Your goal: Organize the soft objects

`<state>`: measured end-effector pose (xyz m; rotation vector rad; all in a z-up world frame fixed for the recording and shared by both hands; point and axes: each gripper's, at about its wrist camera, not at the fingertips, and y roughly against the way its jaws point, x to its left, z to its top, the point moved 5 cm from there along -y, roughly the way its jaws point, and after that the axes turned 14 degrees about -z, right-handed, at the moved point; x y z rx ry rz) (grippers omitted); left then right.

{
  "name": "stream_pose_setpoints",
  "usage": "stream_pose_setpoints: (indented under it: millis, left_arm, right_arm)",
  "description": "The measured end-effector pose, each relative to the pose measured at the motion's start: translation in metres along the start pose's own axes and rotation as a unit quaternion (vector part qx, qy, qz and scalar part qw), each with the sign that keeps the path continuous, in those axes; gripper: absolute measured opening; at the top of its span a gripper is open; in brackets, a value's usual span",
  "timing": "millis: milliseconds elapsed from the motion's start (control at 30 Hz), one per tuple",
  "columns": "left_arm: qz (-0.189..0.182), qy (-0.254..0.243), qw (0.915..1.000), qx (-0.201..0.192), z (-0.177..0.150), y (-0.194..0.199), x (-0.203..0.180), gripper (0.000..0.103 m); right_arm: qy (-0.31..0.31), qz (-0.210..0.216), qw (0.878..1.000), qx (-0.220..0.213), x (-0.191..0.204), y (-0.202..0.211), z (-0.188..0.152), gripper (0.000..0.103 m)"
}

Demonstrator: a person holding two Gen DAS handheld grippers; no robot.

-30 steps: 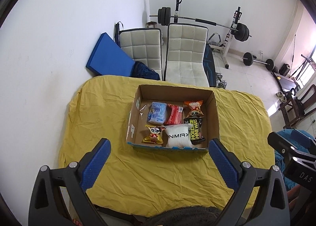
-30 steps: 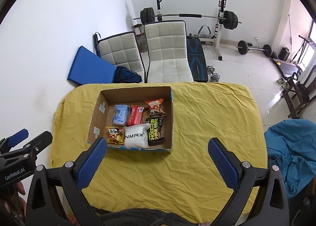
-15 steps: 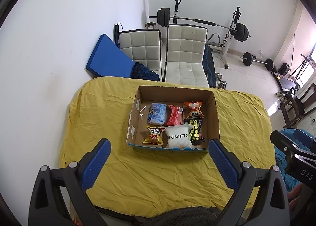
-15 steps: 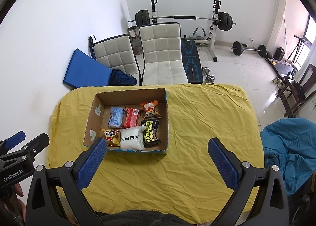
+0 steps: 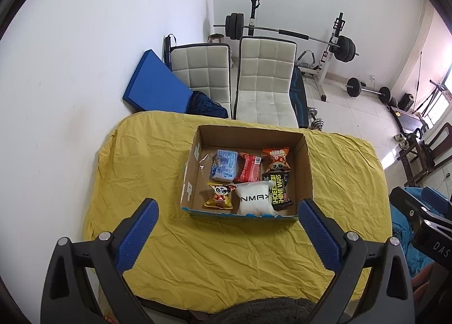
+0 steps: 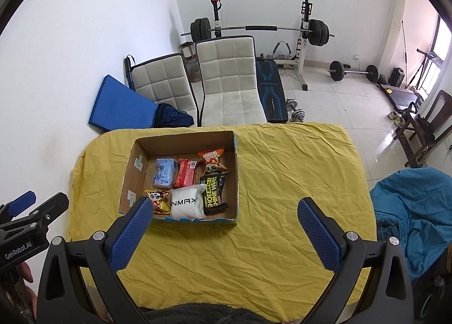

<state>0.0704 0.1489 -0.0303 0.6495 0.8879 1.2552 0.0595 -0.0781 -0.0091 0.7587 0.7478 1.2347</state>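
An open cardboard box (image 5: 308,165) stands on the yellow-covered table (image 5: 158,160); it also shows in the right wrist view (image 6: 236,171). Inside lie a blue pack (image 5: 223,165), a red pack (image 5: 248,167), an orange snack bag (image 5: 277,158), a black-and-yellow pack (image 5: 278,190), a white pouch (image 5: 254,199) and a small panda snack bag (image 5: 219,196). My left gripper (image 5: 226,236) is open and empty, held high above the table's near side. My right gripper (image 6: 224,235) is open and empty, likewise high and back from the box.
Two white padded chairs (image 5: 265,81) stand behind the table, with a blue mat (image 5: 154,89) against the wall. A barbell rack (image 5: 333,44) and weights fill the far floor. A blue cloth heap (image 6: 415,211) lies right of the table.
Both grippers have drifted slightly up and back; the box sits a little lower and left in the right wrist view. Nothing in the box has moved.
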Motion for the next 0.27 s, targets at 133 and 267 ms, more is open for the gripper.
stream_pose_setpoints:
  millis: [133, 267]
  left_arm:
    - [0.001, -0.001, 1.0, 0.0, -0.0005, 0.0001, 0.0002, 0.101]
    - [0.001, -0.002, 1.0, -0.002, 0.0003, 0.0004, -0.0006, 0.101]
  right_arm:
    - [-0.003, 0.0, 1.0, -0.001, -0.0011, 0.0008, -0.0001, 0.103]
    - [-0.001, 0.001, 1.0, 0.0, -0.0014, 0.0011, -0.0004, 0.103]
